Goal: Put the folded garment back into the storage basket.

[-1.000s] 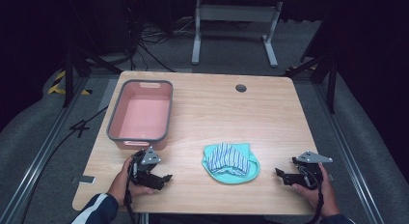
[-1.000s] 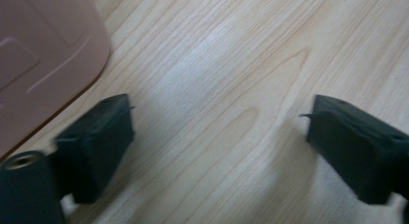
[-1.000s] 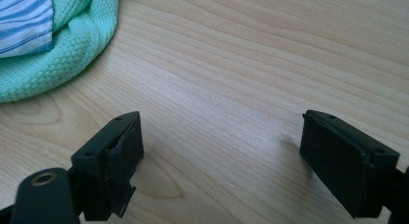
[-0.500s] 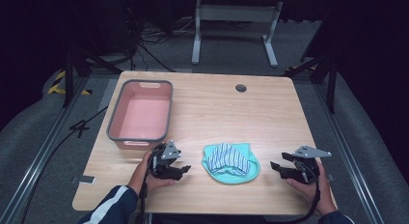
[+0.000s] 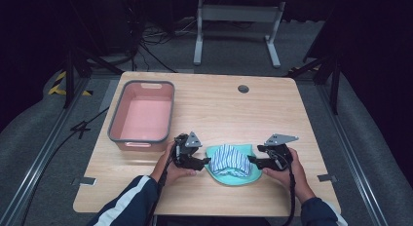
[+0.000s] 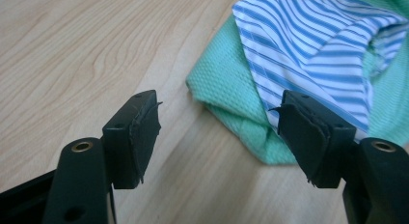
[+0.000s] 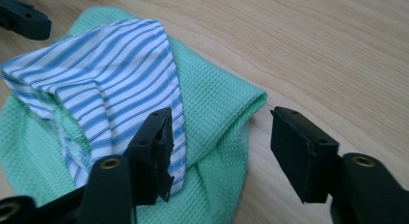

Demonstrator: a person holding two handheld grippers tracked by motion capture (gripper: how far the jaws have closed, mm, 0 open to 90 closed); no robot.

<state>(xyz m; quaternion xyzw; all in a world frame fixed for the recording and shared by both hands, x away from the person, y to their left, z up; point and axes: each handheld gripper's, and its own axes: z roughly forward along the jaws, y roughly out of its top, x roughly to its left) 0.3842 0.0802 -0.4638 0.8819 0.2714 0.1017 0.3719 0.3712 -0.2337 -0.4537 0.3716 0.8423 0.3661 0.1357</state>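
Blue-and-white striped cloth point(image 5: 233, 158) on green waffle-weave towel point(image 5: 219, 170), near front tabletop edge; left gripper point(image 6: 219, 132) and right gripper point(image 7: 219, 151) closing, nothing clamped yet; risk: pinching one layer only.

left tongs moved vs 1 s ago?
Yes. In the high view the left tongs have slid right, from below the pink bin to the edge of the green cloth. Their jaws have just been closing, nothing gripped yet.

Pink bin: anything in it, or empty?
Empty. The high view shows the pink bin with a bare floor inside; the striped cloth and green cloth lie outside it on the table.
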